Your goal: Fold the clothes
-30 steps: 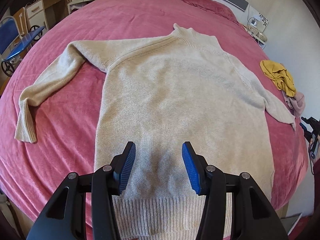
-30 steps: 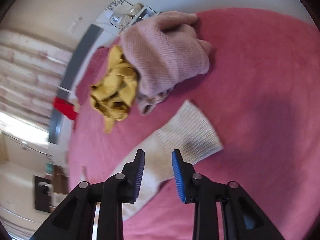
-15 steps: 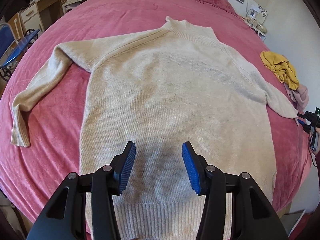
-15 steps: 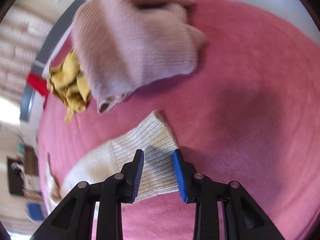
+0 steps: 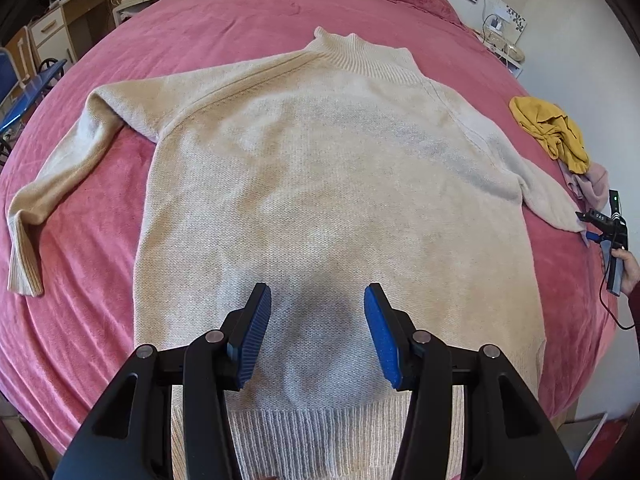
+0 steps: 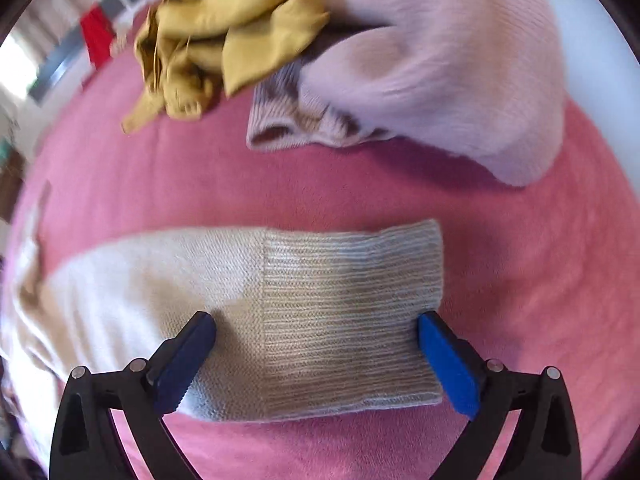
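Cream sweater (image 5: 328, 208) spread flat on pink bed (image 5: 224, 20). Right hand-held gripper (image 6: 316, 364) released, straddling ribbed cuff (image 6: 352, 312), sleeve axis crosswise. Left hand-held gripper (image 5: 316, 336) released, above sweater's hem (image 5: 320, 436).

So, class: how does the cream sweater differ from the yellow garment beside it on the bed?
The cream sweater lies spread flat with its sleeves out; the yellow garment is crumpled in a heap. The sweater covers much of the bed; the yellow garment is a small bundle near its edge. Both rest on the pink cover.
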